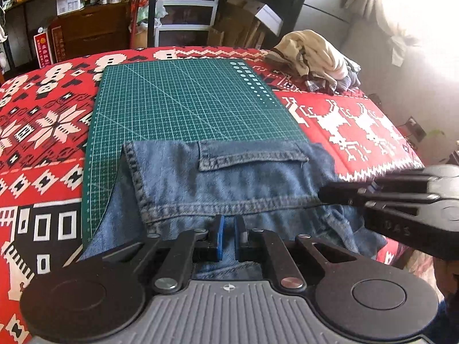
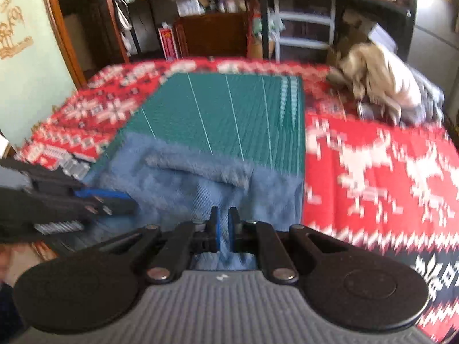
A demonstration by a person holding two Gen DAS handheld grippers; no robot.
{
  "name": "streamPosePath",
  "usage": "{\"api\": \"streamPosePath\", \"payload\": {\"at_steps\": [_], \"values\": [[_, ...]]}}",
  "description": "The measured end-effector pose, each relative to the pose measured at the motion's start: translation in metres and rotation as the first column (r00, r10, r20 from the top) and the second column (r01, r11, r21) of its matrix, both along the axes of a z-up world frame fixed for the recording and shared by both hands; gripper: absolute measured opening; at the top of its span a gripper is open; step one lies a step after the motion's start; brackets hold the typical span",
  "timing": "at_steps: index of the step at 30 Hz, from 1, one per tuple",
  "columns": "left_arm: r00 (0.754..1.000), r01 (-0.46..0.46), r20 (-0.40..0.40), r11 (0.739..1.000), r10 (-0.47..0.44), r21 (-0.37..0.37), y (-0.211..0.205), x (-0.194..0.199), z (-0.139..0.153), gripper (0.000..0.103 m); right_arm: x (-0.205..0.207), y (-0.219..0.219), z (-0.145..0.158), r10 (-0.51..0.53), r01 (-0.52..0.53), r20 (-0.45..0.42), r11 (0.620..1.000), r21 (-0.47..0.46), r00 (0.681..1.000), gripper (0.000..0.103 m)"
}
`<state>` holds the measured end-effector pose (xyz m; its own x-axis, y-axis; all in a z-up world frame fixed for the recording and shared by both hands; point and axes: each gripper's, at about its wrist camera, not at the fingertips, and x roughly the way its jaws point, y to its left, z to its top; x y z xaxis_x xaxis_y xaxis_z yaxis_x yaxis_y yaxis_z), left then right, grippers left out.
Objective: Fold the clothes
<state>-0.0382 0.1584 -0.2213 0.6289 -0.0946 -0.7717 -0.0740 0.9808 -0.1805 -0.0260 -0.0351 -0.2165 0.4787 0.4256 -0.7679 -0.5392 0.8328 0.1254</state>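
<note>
A blue denim garment (image 1: 223, 177) with a flap pocket lies across the near end of the green cutting mat (image 1: 186, 100). Its stitched hem runs right at the tips of my left gripper (image 1: 228, 223), whose jaws stand only a narrow slit apart with denim in it. My right gripper (image 1: 324, 193) comes in from the right with its tip pinched on the hem's right end. The right wrist view is motion-blurred: the denim garment (image 2: 215, 183) fills the slit of my right gripper (image 2: 224, 218), and my left gripper (image 2: 126, 203) shows at the left on the cloth.
A red patterned cloth (image 1: 43, 132) covers the table. A heap of beige and grey clothes (image 1: 312, 57) sits at the far right corner. Shelves, drawers and boxes (image 1: 186, 11) stand behind the table. A hand (image 2: 20, 261) shows at the lower left.
</note>
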Motion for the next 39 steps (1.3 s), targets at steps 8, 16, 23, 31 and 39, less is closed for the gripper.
{"api": "streamPosePath", "payload": {"at_steps": [8, 16, 23, 31, 39], "values": [[1.0, -0.007, -0.001, 0.999, 0.007, -0.05, 0.012, -0.013, -0.005, 0.007, -0.006, -0.007, -0.011, 0.038, -0.04, -0.048, 0.997, -0.059, 0.998, 0.007], [0.999, 0.025, 0.039, 0.997, -0.022, -0.08, 0.012, -0.016, 0.009, 0.007, -0.006, 0.002, 0.018, 0.095, -0.095, -0.012, 0.995, 0.01, 0.995, 0.007], [0.997, 0.082, 0.004, 0.995, -0.082, -0.056, 0.002, 0.0, -0.003, 0.007, -0.007, 0.051, 0.004, 0.257, -0.258, -0.027, 0.966, -0.034, 0.966, 0.006], [0.998, 0.023, -0.052, 0.994, -0.029, -0.11, 0.014, -0.018, -0.006, 0.002, -0.01, 0.027, 0.004, 0.222, -0.223, -0.045, 0.974, -0.034, 0.974, 0.003], [0.999, -0.032, -0.007, 0.997, 0.031, -0.077, 0.027, -0.017, 0.007, 0.004, 0.002, 0.023, 0.016, 0.18, -0.179, -0.049, 0.984, 0.02, 0.982, 0.006]]}}
